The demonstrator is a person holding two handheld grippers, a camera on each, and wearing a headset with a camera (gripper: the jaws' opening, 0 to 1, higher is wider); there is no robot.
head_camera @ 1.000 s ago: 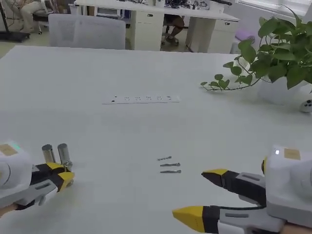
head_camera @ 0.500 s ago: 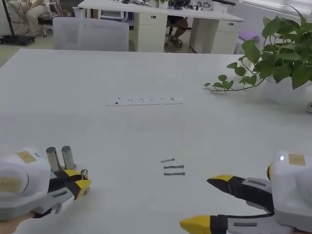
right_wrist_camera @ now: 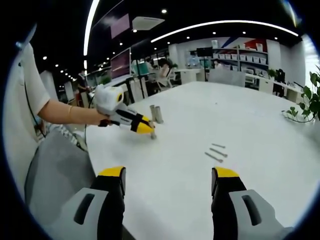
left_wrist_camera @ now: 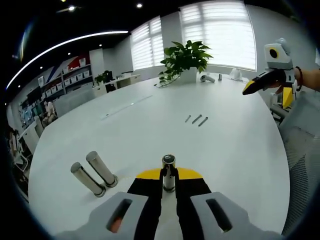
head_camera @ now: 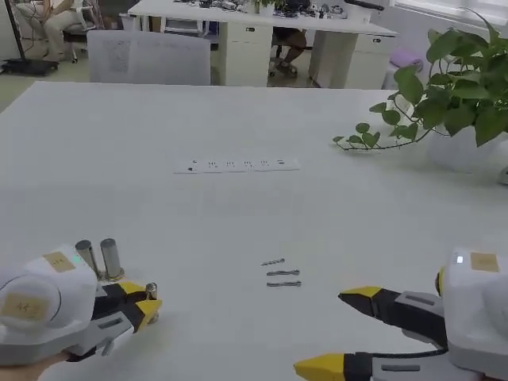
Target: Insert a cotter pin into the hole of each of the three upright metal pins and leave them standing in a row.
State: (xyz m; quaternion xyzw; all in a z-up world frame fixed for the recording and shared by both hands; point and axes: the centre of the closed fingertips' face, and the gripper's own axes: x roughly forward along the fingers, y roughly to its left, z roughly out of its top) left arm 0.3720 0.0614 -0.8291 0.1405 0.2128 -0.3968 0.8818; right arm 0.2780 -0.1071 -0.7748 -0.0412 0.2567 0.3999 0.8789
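Two upright metal pins (head_camera: 98,259) stand side by side near the table's front left. Just right of them is a third metal pin (head_camera: 151,291), upright, with my left gripper (head_camera: 145,299) shut on it. In the left gripper view that third pin (left_wrist_camera: 168,172) sits between the yellow-tipped jaws, and the two others (left_wrist_camera: 95,173) are to its left. Three cotter pins (head_camera: 282,272) lie in a small stack-like row at the table's middle front. My right gripper (head_camera: 341,332) hovers open at the lower right with nothing between its jaws; the cotter pins (right_wrist_camera: 216,151) lie ahead of it.
A white power strip (head_camera: 236,164) lies flat at the table's middle. A potted green plant (head_camera: 456,87) stands at the right rear. Chairs and desks are beyond the far edge. Bare tabletop (head_camera: 238,214) surrounds the cotter pins.
My left gripper has carried the held pin to the right, away from the two standing pins. The right gripper has barely moved.
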